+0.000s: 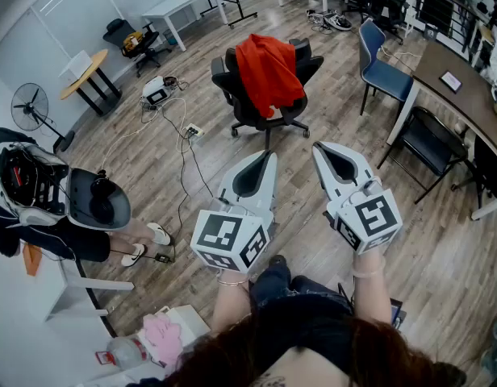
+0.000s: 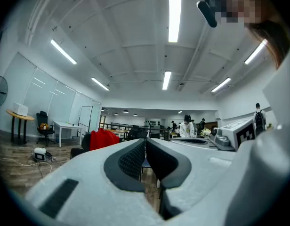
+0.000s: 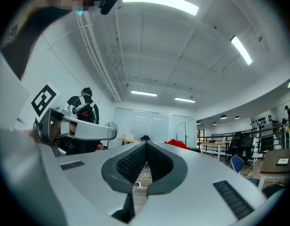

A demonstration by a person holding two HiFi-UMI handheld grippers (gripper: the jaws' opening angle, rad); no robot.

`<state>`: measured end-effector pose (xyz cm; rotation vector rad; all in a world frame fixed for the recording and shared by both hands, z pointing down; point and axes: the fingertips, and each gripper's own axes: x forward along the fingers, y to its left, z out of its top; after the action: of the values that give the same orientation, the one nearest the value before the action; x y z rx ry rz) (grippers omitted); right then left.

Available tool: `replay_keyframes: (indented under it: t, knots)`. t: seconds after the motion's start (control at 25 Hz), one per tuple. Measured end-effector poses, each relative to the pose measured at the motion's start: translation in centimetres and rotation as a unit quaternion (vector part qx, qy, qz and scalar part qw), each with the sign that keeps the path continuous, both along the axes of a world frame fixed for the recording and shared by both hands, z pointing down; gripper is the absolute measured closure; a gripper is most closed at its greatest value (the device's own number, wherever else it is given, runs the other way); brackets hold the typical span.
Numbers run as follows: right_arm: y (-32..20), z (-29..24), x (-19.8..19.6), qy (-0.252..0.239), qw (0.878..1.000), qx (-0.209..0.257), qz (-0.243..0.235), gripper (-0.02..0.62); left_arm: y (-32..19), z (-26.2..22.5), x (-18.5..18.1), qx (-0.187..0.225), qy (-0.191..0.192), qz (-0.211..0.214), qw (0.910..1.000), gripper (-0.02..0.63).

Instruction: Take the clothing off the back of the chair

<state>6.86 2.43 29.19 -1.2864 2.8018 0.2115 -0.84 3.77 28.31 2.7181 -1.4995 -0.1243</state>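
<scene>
Red clothing [image 1: 269, 71] drapes the chair [image 1: 224, 69], well beyond clenched, empty left claw [image 1: 270, 155] and right claw [image 1: 318, 146]

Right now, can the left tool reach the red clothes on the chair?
Probably not yet. The left tool is shut and held well short of the red clothing draped over the black chair. Only wood floor seems to lie between them, so walking closer should do it.

Left gripper [image 1: 270, 155] and right gripper [image 1: 317, 147] point level, jaws together.
</scene>
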Motion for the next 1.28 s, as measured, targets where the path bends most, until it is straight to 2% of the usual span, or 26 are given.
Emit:
replay_keyframes:
  t: [0.16, 0.4, 0.8, 1.28]
  knots:
    - [-0.5, -0.3, 0.3, -0.023, 1.0, 0.008, -0.01, 0.605, -0.8, 0.1, 0.6, 0.0, -0.004, 0.002, 1.0, 0.582]
    - [-2.3, 0.1, 0.3, -0.024, 1.0, 0.006, -0.014, 0.606, -2.9, 0.4, 0.9, -0.004, -0.008, 0.002, 1.0, 0.581]
    - [-7.8, 1.4, 0.1, -0.029, 1.0, 0.002, -0.008, 0.601, -9.5, 1.8, 0.3, -0.008, -0.01, 0.008, 0.9999, 0.581]
    - [-16.6, 1.9, -2.3, -0.044, 0.999, -0.029, -0.003, 0.601, -18.6, 2.1, -3.1, -0.018, 0.0, 0.02, 0.9996, 0.581]
